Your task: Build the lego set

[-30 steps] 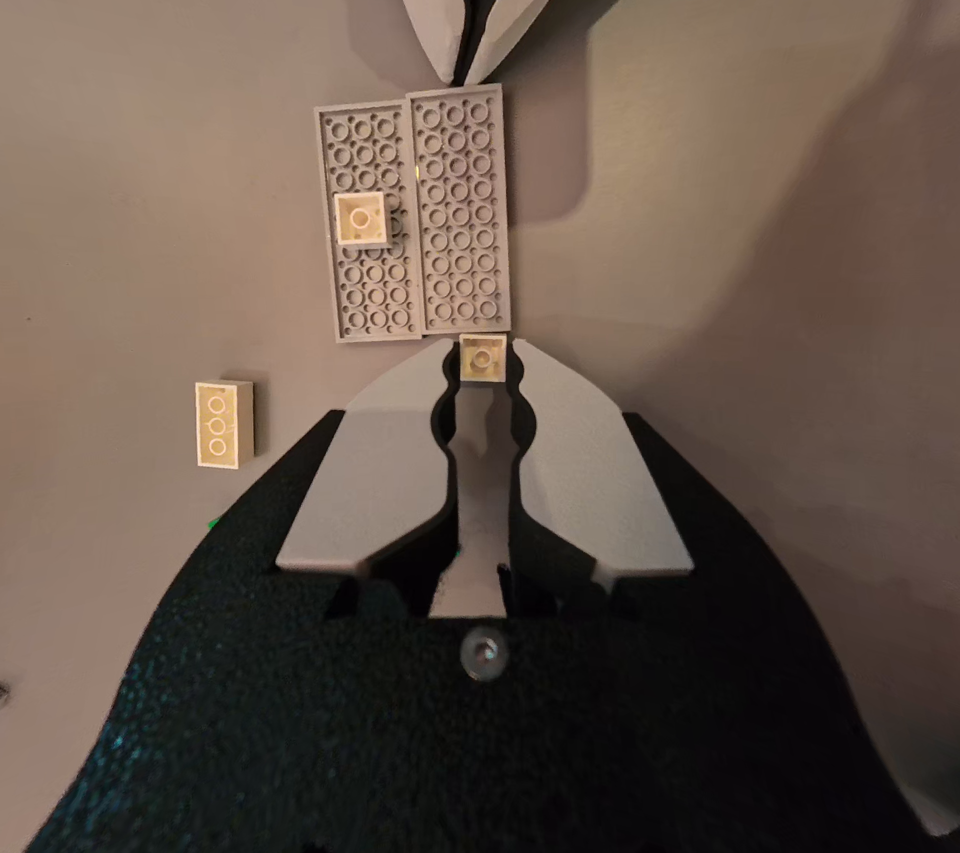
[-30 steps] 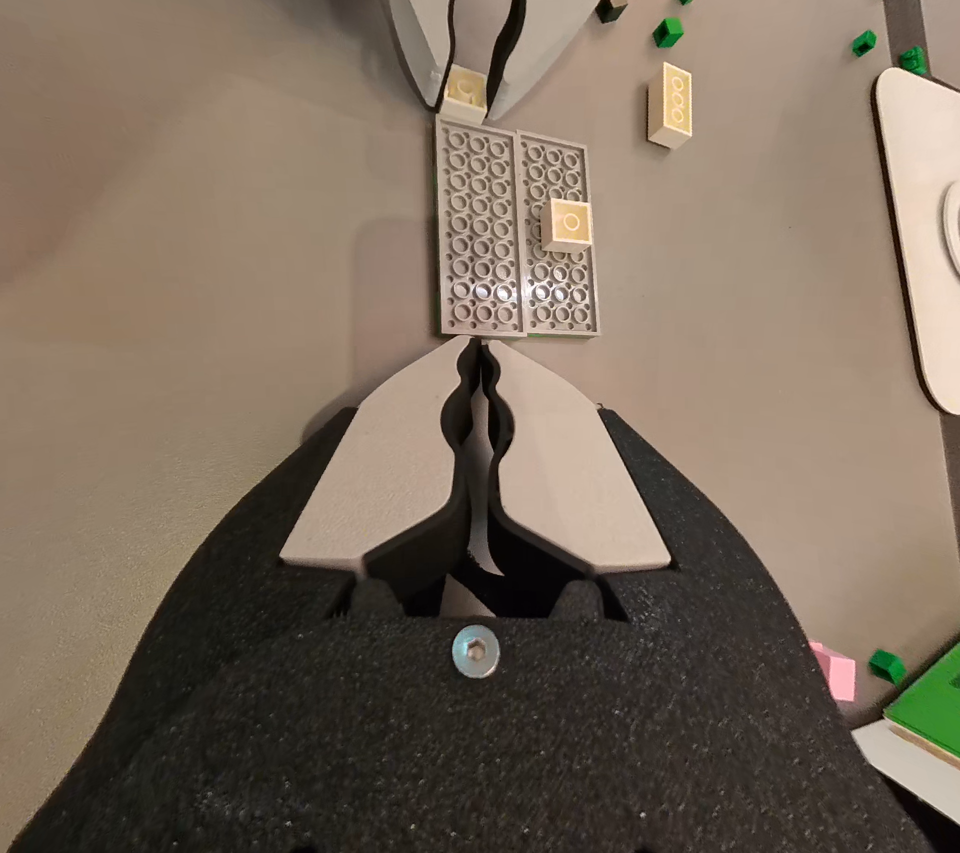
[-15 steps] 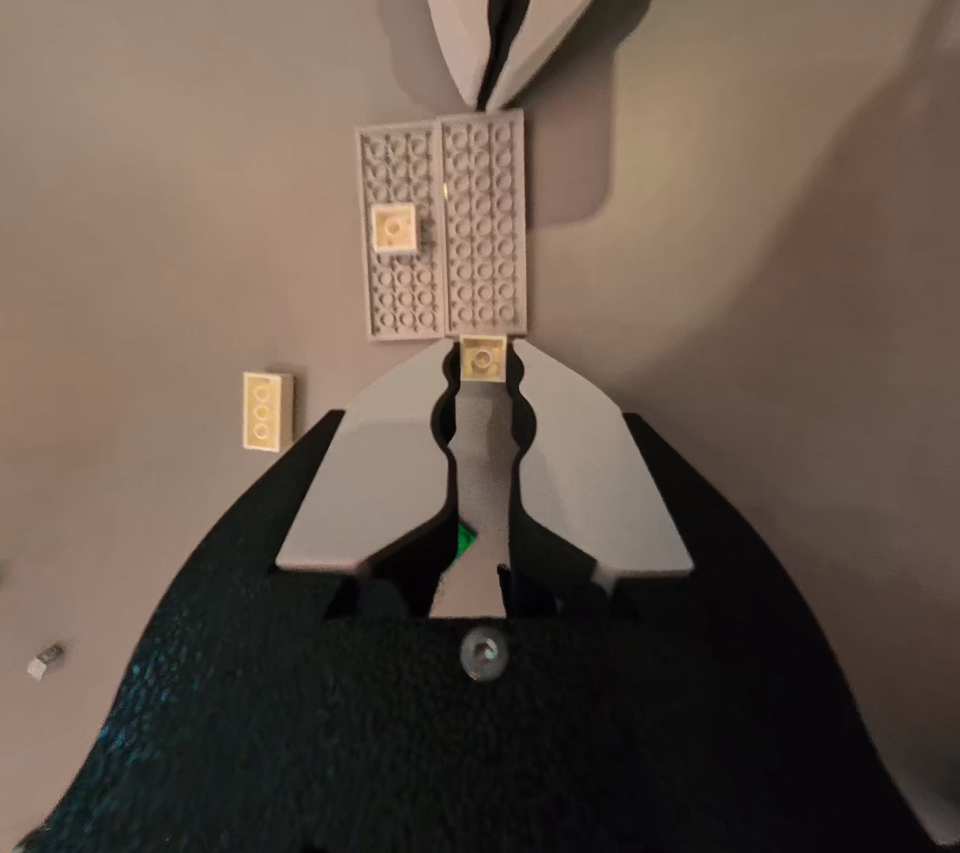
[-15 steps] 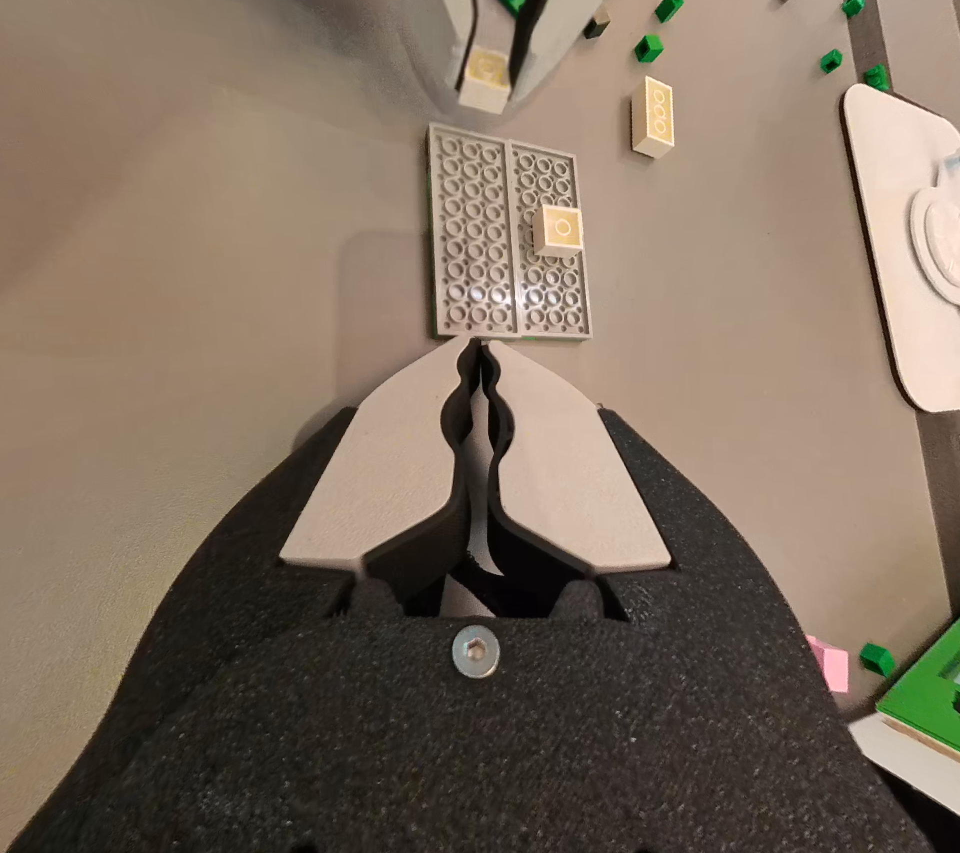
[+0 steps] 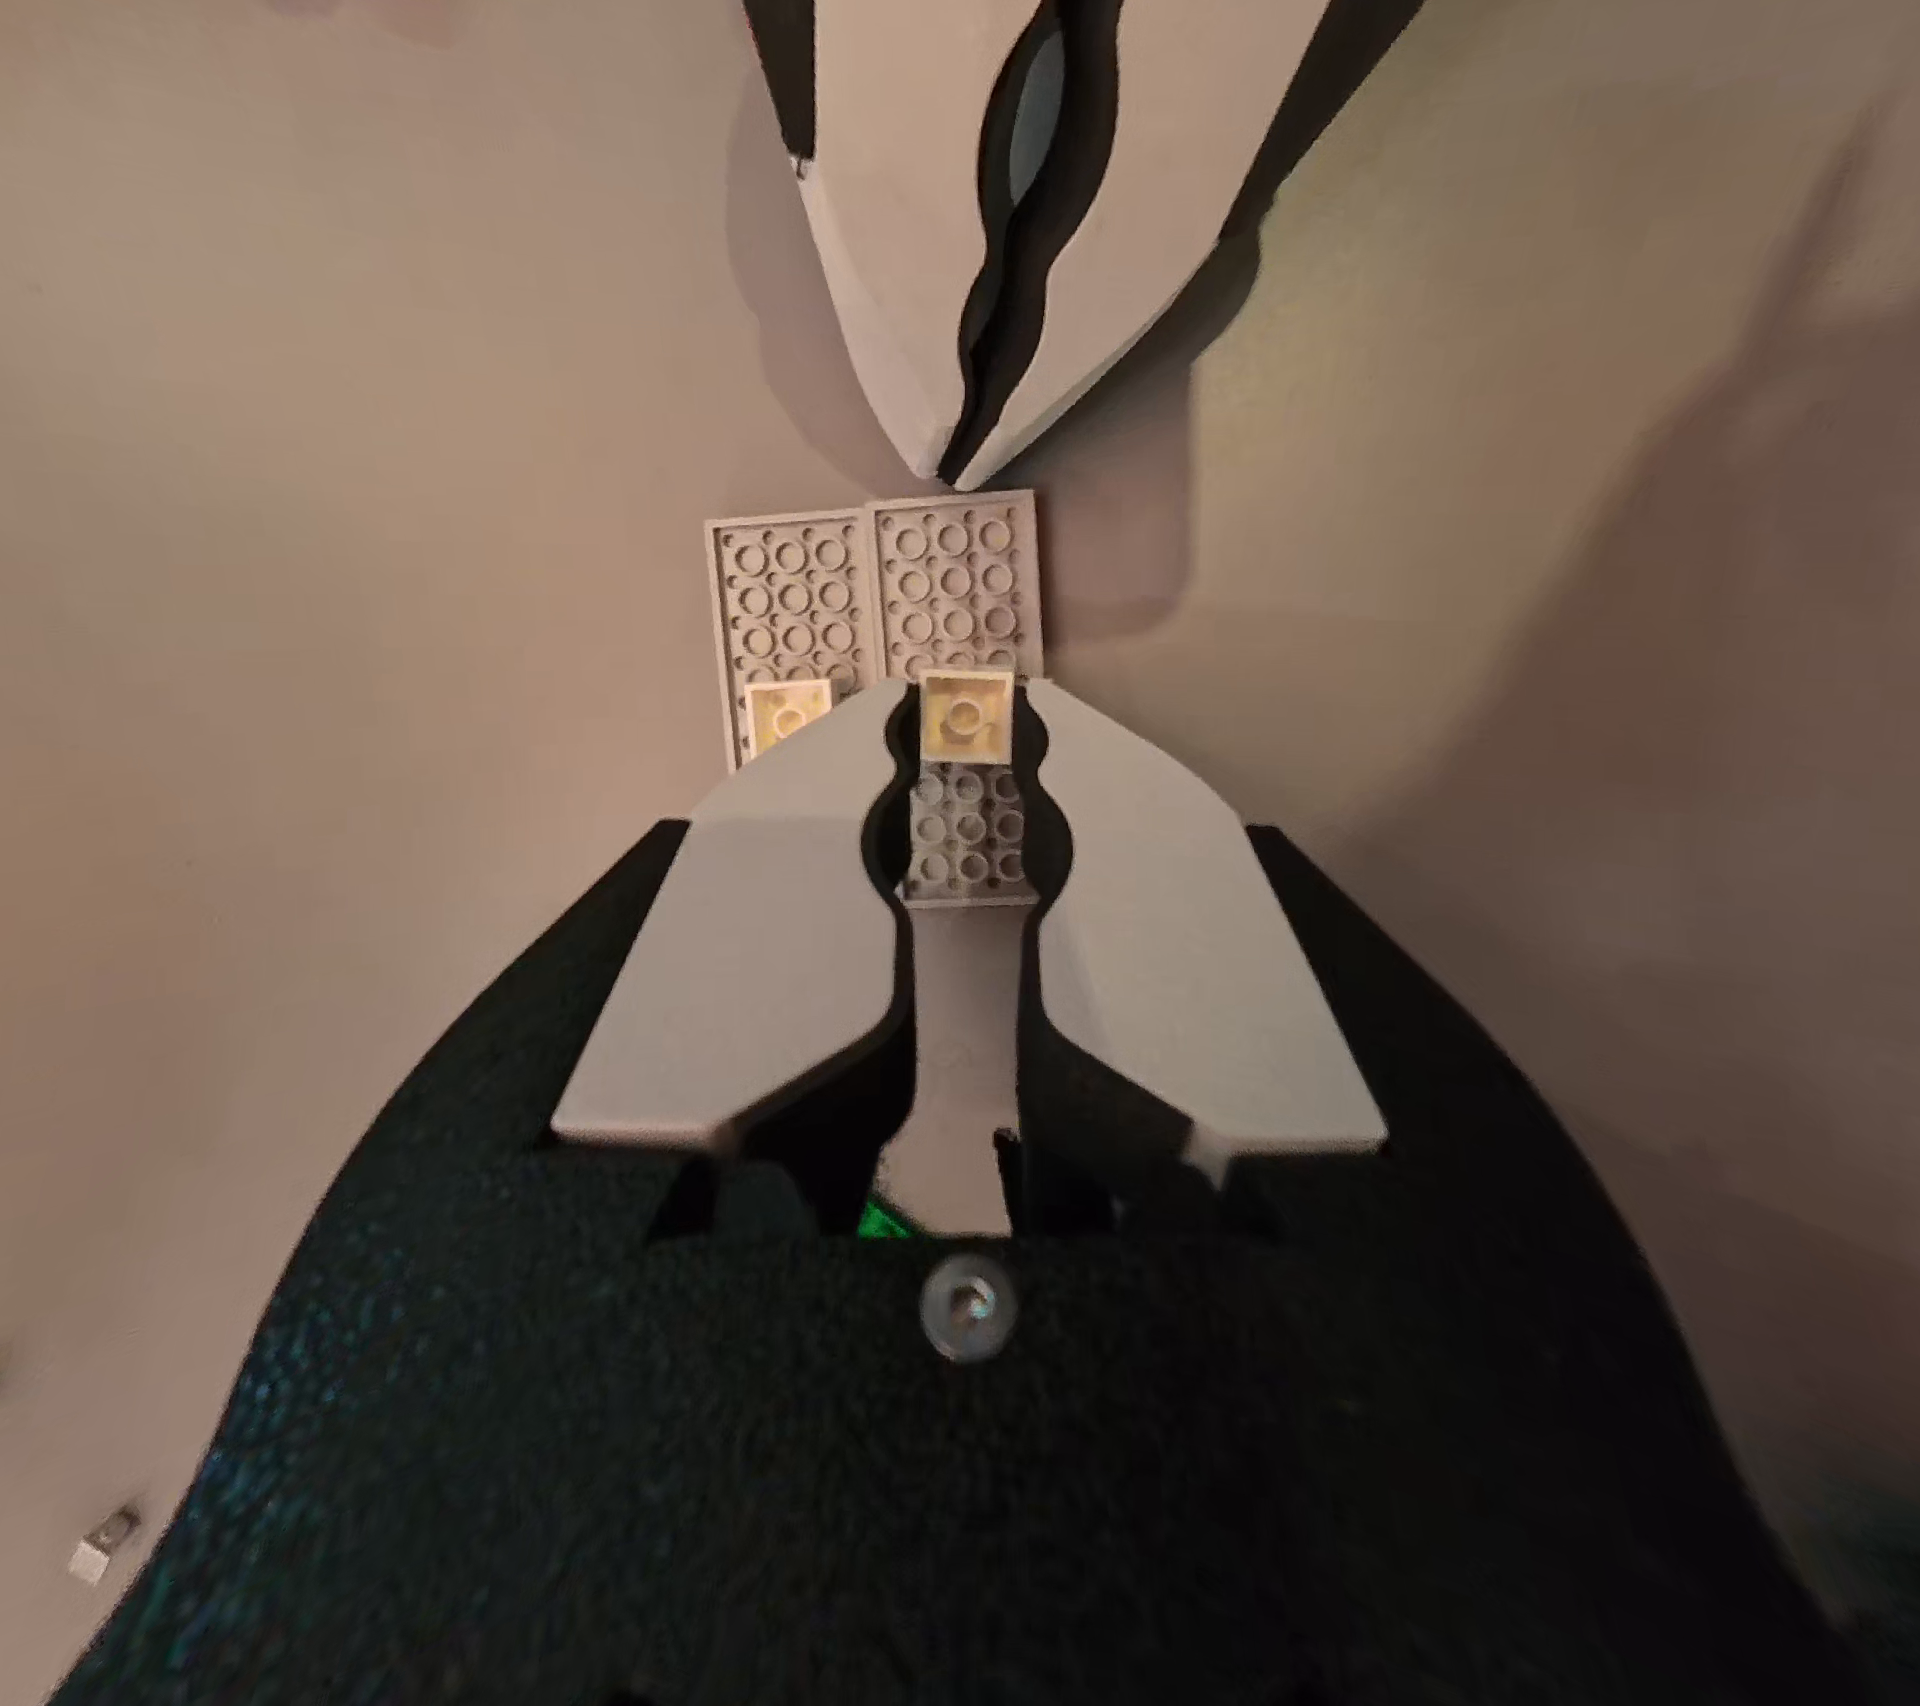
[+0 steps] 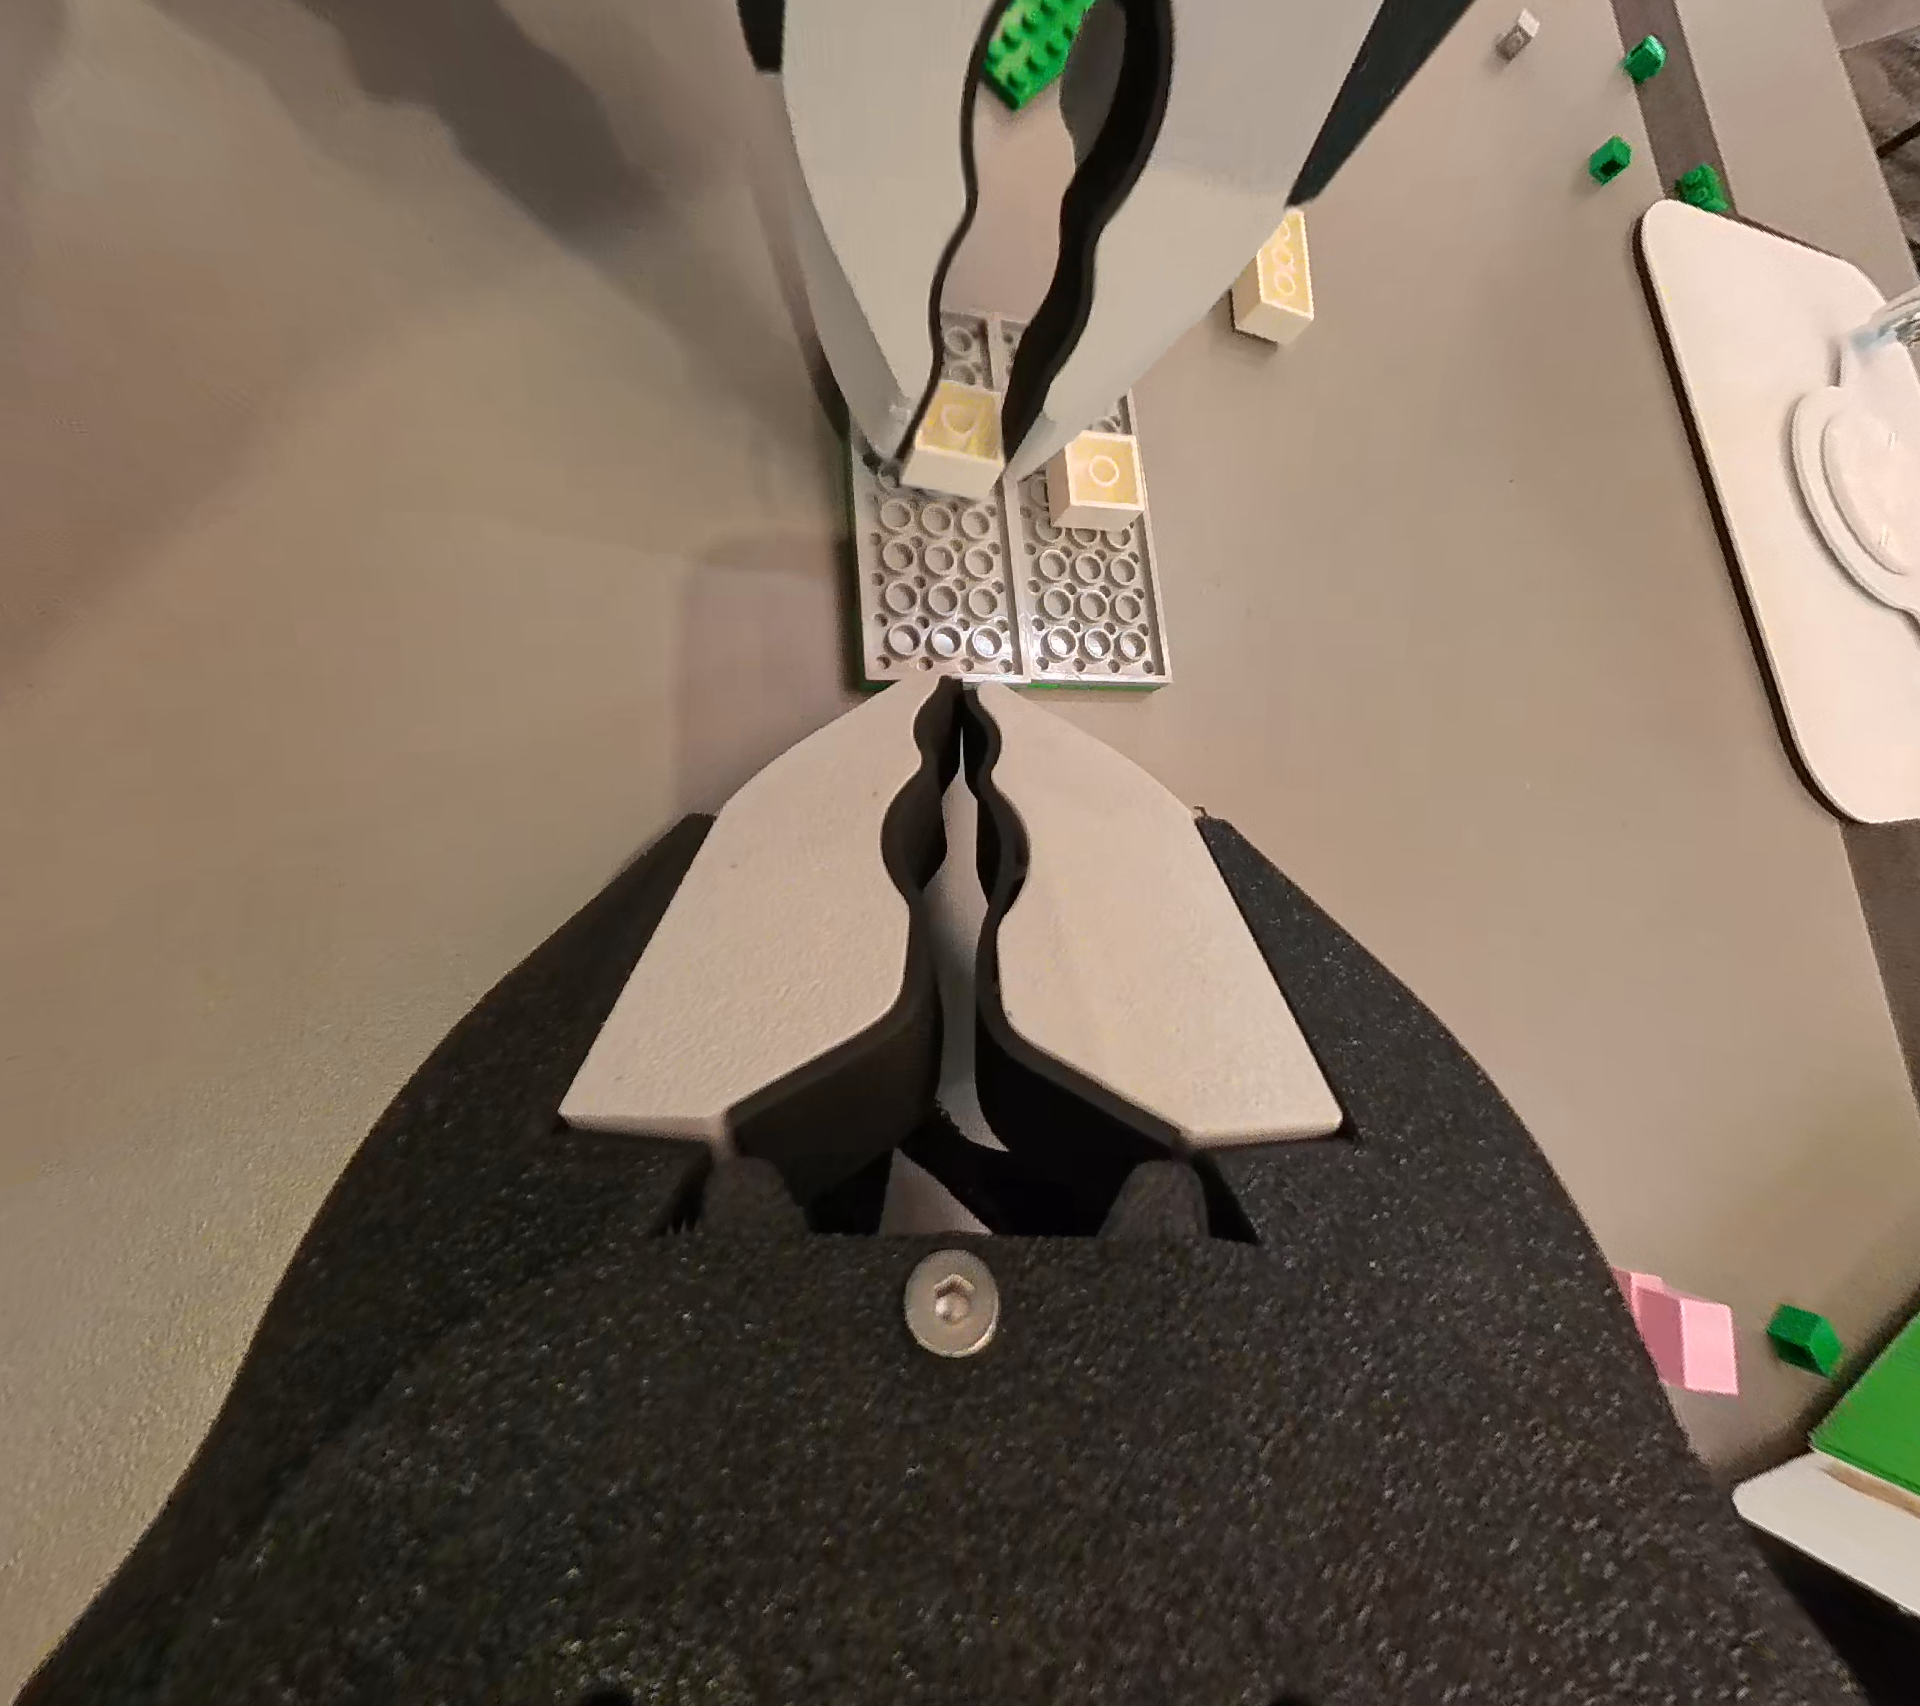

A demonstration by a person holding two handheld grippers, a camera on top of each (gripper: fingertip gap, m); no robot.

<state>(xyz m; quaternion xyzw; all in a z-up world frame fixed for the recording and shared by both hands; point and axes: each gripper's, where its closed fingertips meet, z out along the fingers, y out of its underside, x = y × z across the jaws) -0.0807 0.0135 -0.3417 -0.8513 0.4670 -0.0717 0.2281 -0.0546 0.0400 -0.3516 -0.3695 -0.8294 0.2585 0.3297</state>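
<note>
The left gripper (image 5: 966, 721) pinches a small cream brick (image 5: 966, 714) by its sides over the grey plates (image 6: 940, 586); light, stiff, probably slippery. The right gripper's (image 6: 958, 692) jaws are pressed together.

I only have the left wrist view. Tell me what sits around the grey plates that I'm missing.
Observer: In the right wrist view, a green base shows under the near edge of the grey plates.
Operator: Report on the second small cream brick; my finger half hides it.
Observer: It stands whole on the other plate, across the seam from the cream brick in the left gripper.
Operator: Name anything loose nearby.
Observer: A longer cream brick lies on the table past the plates, toward a white board.
</note>
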